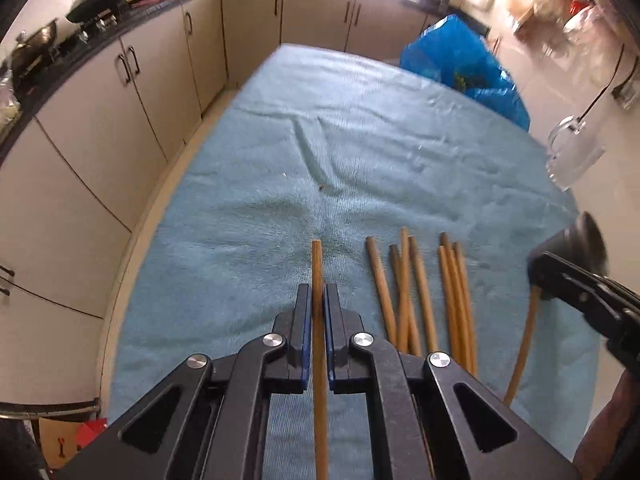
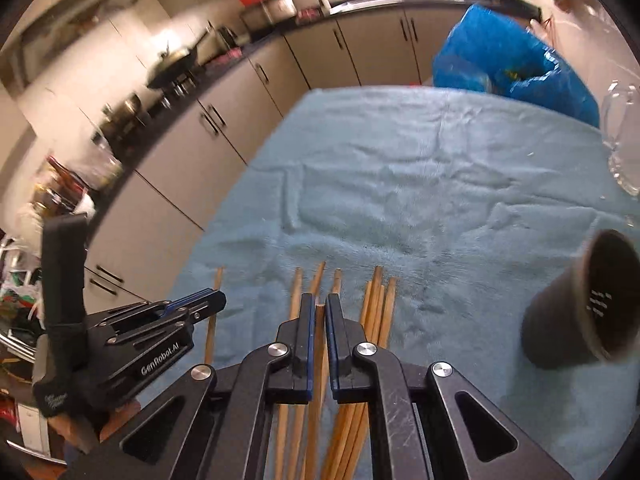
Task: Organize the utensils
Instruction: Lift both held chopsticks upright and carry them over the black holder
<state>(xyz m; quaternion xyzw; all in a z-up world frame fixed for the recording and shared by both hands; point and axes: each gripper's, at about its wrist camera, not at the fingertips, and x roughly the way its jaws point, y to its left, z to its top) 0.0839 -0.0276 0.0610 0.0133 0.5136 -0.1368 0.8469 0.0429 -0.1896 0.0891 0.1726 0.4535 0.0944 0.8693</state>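
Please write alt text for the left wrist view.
The left tongs are shut on one wooden chopstick above a blue towel. More loose chopsticks lie to the right, near the right tongs.

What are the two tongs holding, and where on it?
Each holds one wooden chopstick: left tongs grip theirs below its far end; right tongs pinch theirs at its tip.

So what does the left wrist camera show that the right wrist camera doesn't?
Only the left view shows the left gripper shut on one chopstick from behind. Only the right view shows the dark cup whole, and the right gripper shut on a chopstick. Both share the blue towel, loose chopsticks, blue bag and glass mug.
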